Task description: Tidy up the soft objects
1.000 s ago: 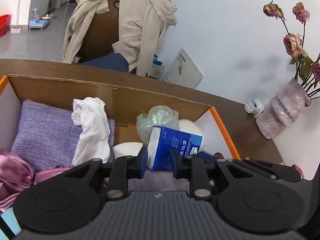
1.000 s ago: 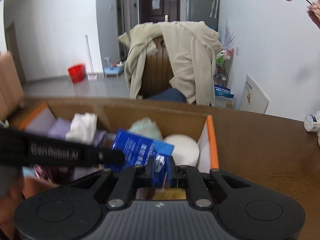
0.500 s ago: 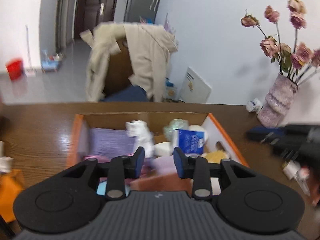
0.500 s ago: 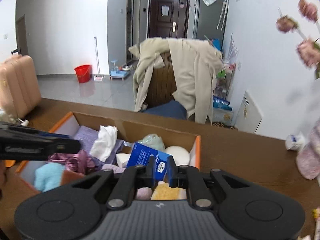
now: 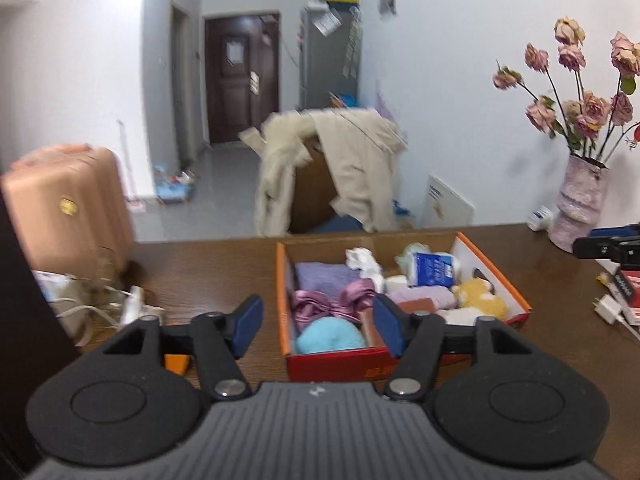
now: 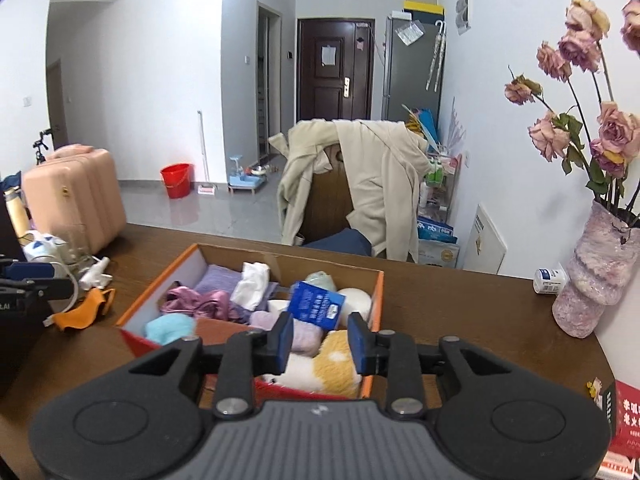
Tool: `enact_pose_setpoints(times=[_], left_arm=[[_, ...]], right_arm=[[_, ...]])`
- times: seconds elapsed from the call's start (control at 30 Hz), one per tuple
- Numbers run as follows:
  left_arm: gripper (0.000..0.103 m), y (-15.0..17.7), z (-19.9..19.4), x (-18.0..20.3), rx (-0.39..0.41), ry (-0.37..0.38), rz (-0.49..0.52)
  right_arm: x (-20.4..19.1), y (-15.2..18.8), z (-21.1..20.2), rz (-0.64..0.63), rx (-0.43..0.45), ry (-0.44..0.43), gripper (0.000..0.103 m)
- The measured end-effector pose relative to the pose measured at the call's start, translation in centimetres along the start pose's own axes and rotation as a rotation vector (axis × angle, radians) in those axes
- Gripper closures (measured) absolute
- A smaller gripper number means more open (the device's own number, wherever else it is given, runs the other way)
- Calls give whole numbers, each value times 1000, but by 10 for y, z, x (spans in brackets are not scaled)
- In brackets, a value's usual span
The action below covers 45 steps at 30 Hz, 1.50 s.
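An orange-edged cardboard box [image 5: 516, 280] [image 6: 152, 292] sits on the brown table, filled with soft things: a purple towel [image 5: 324, 276], a white cloth [image 6: 252, 284], pink satin [image 5: 332, 306], a light-blue fluffy ball [image 5: 330, 334] [image 6: 168, 330], a yellow-and-white plush [image 6: 328, 368] and a blue tissue pack [image 5: 434, 268] [image 6: 316, 304]. My left gripper [image 5: 316, 326] hovers above and in front of the box, its jaws opening with nothing between them. My right gripper [image 6: 320, 342] hangs over the box's near corner, jaws also opening and empty.
An orange cloth [image 6: 86, 306] and a white cable [image 6: 94, 274] lie left of the box. A pink vase of dried roses [image 6: 596, 276] and a small white bottle [image 6: 550, 278] stand at the right. A chair with a beige coat [image 6: 360, 180] is behind the table.
Both grippers let go of the blue tissue pack, which now lies in the box. They pulled back and up from the box, and their jaws widened.
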State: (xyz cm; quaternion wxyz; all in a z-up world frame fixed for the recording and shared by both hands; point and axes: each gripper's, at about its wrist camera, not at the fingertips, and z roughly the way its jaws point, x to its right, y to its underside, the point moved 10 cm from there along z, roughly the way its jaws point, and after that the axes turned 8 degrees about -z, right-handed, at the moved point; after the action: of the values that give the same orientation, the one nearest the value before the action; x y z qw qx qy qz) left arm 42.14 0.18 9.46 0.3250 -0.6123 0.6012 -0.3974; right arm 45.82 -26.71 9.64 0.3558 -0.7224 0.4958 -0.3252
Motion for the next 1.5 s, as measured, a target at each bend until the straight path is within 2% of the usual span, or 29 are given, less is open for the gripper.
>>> enact_pose_setpoints(times=[0.03,0.07,0.1,0.2,0.3,0.37,0.47,0.67,0.77,0.93,1.13,1.23,1.37,1.5], left_arm=[[35,3,-9,0,36,-18,12],[29,7,-17,0,70,-33,20],[22,12,-28,-1,112,-51,19],[13,26,-52,-3,185,-42,-10],[9,41,-73,-1,258,-37,-23],[8,48,-84,2,293,-29,-11],[8,58,-93,2,301,-23,-27],[6,73,-116,0,313,-35,-44],[0,87,-138,-4,319,-54,-61],[0,135,-183,-5,293,-67,-65],[0,179,-234,-5,302,-90,-14],[0,193,-246,-5,295,-101,-31],[0,199,-257,7,318,-72,-10],[0,198,-256,4,319,-75,-18]], right_arm=[[-4,3,-5,9,17,2,55],[-6,5,-11,21,41,7,40],[-8,9,-19,40,78,18,29],[-13,24,-40,67,181,52,15],[-21,44,-59,80,258,74,8],[-26,57,-70,81,302,102,7],[-30,72,-83,96,336,124,7],[-38,91,-108,108,352,148,7],[-49,101,-125,82,345,165,7],[-77,134,-154,71,340,146,7],[-122,186,-194,69,282,110,7],[-143,210,-217,83,276,105,7],[-164,234,-230,108,254,80,7],[-173,235,-234,97,260,75,7]])
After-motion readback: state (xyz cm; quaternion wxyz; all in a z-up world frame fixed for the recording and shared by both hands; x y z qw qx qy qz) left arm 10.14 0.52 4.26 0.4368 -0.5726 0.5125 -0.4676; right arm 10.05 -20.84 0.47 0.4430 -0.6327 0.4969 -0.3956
